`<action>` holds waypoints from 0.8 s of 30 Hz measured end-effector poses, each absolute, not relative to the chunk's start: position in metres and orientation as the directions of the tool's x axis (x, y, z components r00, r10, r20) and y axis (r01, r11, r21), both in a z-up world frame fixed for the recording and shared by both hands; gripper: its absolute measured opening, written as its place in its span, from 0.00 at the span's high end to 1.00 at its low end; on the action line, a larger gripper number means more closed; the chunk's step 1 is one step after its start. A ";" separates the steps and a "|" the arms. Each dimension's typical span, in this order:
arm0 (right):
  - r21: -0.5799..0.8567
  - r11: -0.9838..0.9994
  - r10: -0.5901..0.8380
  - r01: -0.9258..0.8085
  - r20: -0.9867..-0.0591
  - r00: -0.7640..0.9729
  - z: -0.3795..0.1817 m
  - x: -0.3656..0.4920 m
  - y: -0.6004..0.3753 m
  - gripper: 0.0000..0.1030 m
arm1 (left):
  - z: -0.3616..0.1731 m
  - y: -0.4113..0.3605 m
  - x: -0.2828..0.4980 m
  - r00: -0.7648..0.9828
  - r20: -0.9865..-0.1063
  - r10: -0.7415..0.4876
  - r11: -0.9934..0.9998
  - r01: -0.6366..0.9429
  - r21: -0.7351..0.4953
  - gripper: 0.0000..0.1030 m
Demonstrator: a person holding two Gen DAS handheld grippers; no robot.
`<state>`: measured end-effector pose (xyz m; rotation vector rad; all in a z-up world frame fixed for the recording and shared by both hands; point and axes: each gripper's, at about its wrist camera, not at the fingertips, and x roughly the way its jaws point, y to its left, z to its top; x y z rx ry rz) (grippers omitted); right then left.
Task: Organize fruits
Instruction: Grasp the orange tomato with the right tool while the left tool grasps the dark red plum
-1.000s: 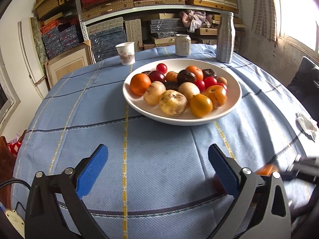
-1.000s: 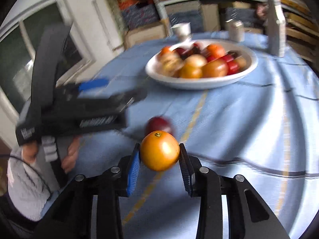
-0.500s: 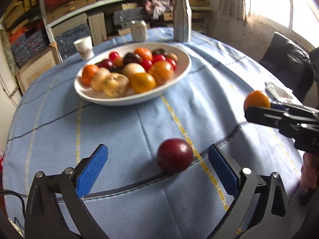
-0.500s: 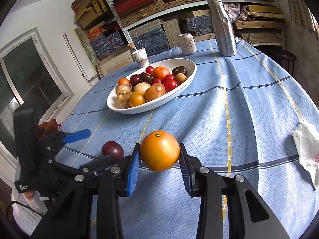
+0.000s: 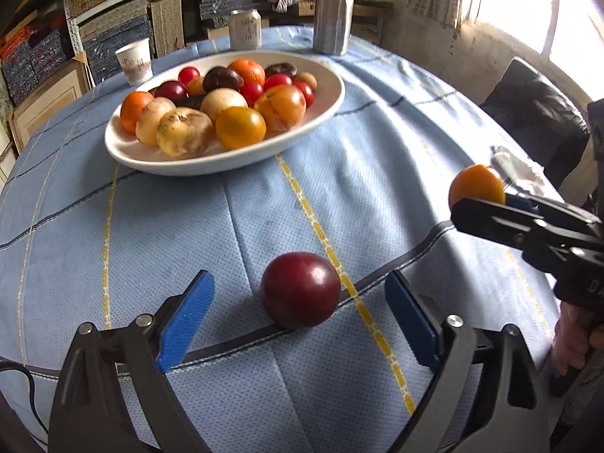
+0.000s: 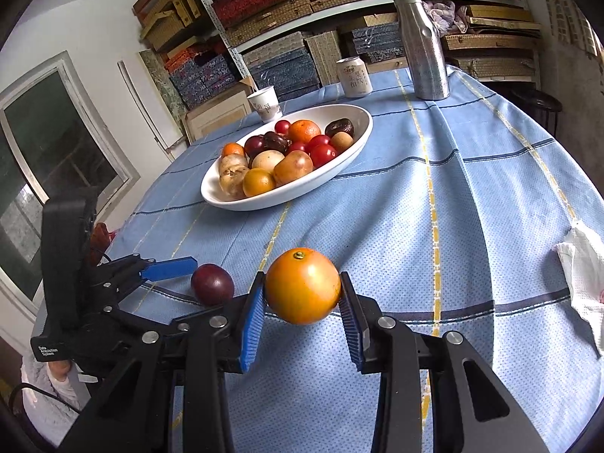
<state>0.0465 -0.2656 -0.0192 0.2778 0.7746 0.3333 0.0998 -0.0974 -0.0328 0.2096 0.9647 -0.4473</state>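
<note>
The orange (image 6: 302, 286) sits pinched between the blue pads of my right gripper (image 6: 302, 302), lifted clear of the surface (image 6: 472, 196); in the left wrist view I see the same orange (image 5: 476, 185) at the tip of that gripper, off to the right. My left gripper (image 5: 300, 324) has its jaws spread wide, and a dark red plum (image 5: 300, 289) rests on the blue checked cloth between them, touching neither pad. From the right wrist view the plum (image 6: 211, 283) lies just left of the orange, near one blue pad of the left gripper (image 6: 170, 268).

Farther out, a white oval bowl (image 5: 324, 111) holds the other fruit: oranges, pale brownish fruits, cherry tomatoes and some dark ones. A crumpled white cloth (image 6: 583, 264) lies near the right edge of the surface. Beyond the bowl stand a paper cup (image 5: 134, 60), a drinks can (image 5: 245, 30) and a metal bottle (image 5: 334, 11). Shelves of stacked boxes (image 6: 287, 3) fill the back wall.
</note>
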 end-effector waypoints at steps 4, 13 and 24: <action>0.365 0.913 0.390 -0.185 -0.640 0.662 -0.021 0.048 -0.266 0.63 | -0.040 -0.100 0.107 0.452 -0.854 -0.259 0.899 0.437 -0.041 0.11; 0.382 0.911 0.386 -0.156 -0.655 0.650 -0.027 0.053 -0.269 0.63 | -0.045 -0.105 0.109 0.454 -0.867 -0.208 0.903 0.430 0.009 0.04; 0.390 0.907 0.393 -0.160 -0.646 0.654 -0.027 0.054 -0.273 0.63 | -0.023 -0.084 0.095 0.567 -0.784 -0.252 0.926 0.376 -0.026 0.08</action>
